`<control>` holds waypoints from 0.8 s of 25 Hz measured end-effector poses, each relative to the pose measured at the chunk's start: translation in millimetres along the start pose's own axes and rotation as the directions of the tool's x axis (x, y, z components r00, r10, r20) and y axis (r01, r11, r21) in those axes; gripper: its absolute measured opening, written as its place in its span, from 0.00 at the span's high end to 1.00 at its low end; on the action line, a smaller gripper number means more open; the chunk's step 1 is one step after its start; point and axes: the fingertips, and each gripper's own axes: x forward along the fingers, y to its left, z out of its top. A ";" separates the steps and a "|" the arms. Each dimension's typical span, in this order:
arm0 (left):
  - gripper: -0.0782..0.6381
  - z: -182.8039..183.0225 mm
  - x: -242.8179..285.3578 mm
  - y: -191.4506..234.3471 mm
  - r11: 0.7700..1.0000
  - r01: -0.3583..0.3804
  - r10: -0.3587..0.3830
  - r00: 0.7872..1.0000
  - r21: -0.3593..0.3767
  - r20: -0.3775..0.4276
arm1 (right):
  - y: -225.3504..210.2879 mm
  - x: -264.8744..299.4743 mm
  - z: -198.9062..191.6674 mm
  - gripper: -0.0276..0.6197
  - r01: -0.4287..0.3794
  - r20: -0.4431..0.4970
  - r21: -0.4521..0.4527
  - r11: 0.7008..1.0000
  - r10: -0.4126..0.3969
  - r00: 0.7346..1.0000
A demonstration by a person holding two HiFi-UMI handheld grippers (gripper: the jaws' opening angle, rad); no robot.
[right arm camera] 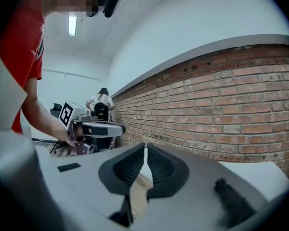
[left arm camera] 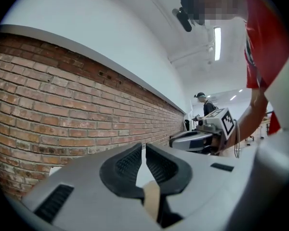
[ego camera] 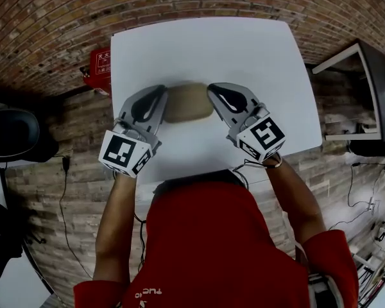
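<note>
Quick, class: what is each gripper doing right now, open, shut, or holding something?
Left gripper: shut on the tan cloth.
Right gripper: shut on the same tan cloth.

The two ends of the flat tan rounded pad (ego camera: 188, 102) vanish under the left gripper (ego camera: 160, 95) and the right gripper (ego camera: 213, 90), so you never see its full outline, and whether it is cloth or foam cannot be told. In each gripper view only a narrow, blurred tan strip shows deep between the black fingers (left arm camera: 123, 170). Your red-shirted torso (ego camera: 199, 236) covers the near edge of the white desk (ego camera: 205, 50). The red box (ego camera: 99, 68) past the desk's far left corner is partly hidden, its print too small to read
</note>
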 end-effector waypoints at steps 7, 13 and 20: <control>0.58 -17.3 13.7 -7.7 0.995 0.087 -0.083 0.993 0.041 -0.081 | 2.2 1.2 -22.2 0.76 -0.156 -0.131 -0.093 0.983 0.143 0.981; 0.34 -45.2 19.4 -23.2 0.973 0.214 -0.193 0.960 0.085 -0.201 | 21.2 -0.9 -55.3 0.57 -0.344 -0.309 -0.198 0.918 0.275 0.910; 0.17 -98.6 18.2 -30.9 0.942 0.328 -0.274 0.876 0.074 -0.397 | 28.4 -4.6 -101.1 0.51 -0.481 -0.503 -0.328 0.813 0.281 0.817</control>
